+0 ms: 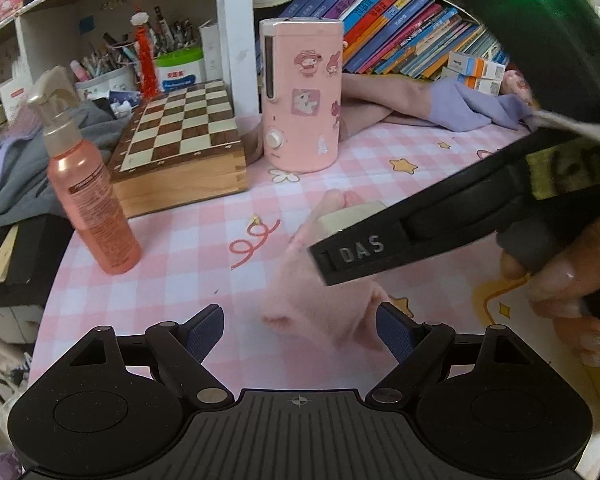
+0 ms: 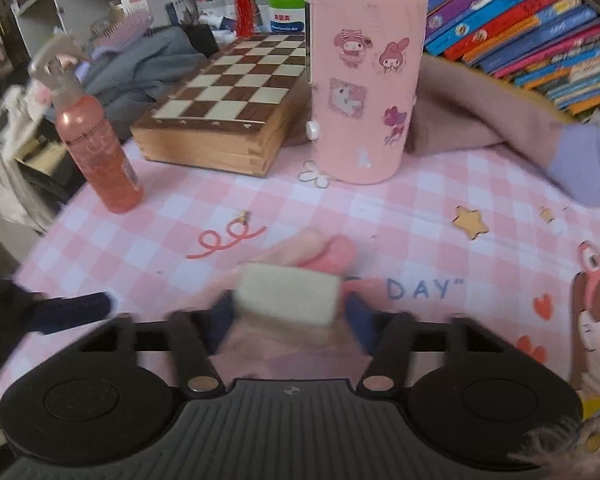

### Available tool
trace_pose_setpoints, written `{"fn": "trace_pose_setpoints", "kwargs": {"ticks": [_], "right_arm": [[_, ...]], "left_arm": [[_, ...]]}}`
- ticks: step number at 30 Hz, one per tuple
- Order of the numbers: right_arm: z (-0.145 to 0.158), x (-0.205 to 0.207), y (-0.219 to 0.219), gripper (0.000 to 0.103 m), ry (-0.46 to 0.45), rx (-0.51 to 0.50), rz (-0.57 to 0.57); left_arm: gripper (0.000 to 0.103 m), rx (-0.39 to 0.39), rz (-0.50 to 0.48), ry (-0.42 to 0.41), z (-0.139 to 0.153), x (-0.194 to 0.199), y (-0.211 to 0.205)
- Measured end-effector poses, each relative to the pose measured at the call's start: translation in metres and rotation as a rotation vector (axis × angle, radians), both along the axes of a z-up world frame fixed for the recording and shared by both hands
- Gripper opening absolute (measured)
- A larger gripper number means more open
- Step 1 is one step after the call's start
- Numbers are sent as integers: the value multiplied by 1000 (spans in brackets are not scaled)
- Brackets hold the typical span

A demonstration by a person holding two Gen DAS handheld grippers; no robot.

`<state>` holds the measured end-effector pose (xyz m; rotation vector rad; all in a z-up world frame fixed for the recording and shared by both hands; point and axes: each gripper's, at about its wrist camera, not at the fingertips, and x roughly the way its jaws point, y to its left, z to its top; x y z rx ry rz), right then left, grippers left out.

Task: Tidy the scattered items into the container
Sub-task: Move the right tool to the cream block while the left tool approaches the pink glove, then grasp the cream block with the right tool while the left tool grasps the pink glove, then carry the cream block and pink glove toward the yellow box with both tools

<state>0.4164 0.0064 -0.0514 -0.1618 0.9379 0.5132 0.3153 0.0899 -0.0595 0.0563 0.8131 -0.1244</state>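
Note:
A pink plush toy [image 1: 320, 300] with a cream label block [image 1: 348, 216] lies on the pink checked tablecloth [image 1: 180, 248]. My right gripper [image 2: 288, 316] is shut on the plush toy [image 2: 312, 252], its blue pads against the cream block [image 2: 288, 296]; this view is motion-blurred. The right gripper's black body [image 1: 364, 252] reaches in from the right in the left wrist view. My left gripper [image 1: 300, 336] is open, its blue pads [image 1: 206, 332] on either side of the toy's near end, not touching it that I can tell. No container for the items is identifiable.
A salmon spray bottle [image 1: 92, 208] stands at left. A wooden chessboard box [image 1: 180, 148] and a pink stickered appliance [image 1: 300, 96] stand behind. Books [image 1: 404, 28], pink and purple cloth [image 1: 440, 104] and grey clothing [image 1: 12, 160] lie at the back.

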Motion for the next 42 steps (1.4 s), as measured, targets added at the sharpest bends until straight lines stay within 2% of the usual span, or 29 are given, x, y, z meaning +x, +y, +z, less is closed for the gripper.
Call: {"fn": "trace_pose_setpoints", "kwargs": {"ticks": [8, 13, 16, 17, 18, 21, 32, 42], "right_arm": [[28, -6, -36, 45, -68, 37, -103], [39, -15, -50, 45, -91, 46, -136], [46, -22, -57, 45, -102, 52, -145], [48, -25, -59, 45, -109, 54, -146], [50, -27, -60, 45, -115, 55, -148], [57, -35, -64, 45, -130, 63, -154], [70, -72, -66, 44, -161, 91, -140], [89, -137, -76, 44, -192, 108, -78]], "left_arm": [[85, -5, -47, -18, -6, 29, -13], [84, -7, -68, 15, -12, 41, -21], [66, -2, -56, 57, -18, 43, -22], [54, -10, -47, 68, -20, 43, -21], [46, -20, -39, 74, -21, 42, -19], [29, -48, -23, 70, -19, 35, -13], [24, -100, -2, -55, 31, -20, -7], [24, -154, 26, -122, 68, -91, -3]]}}
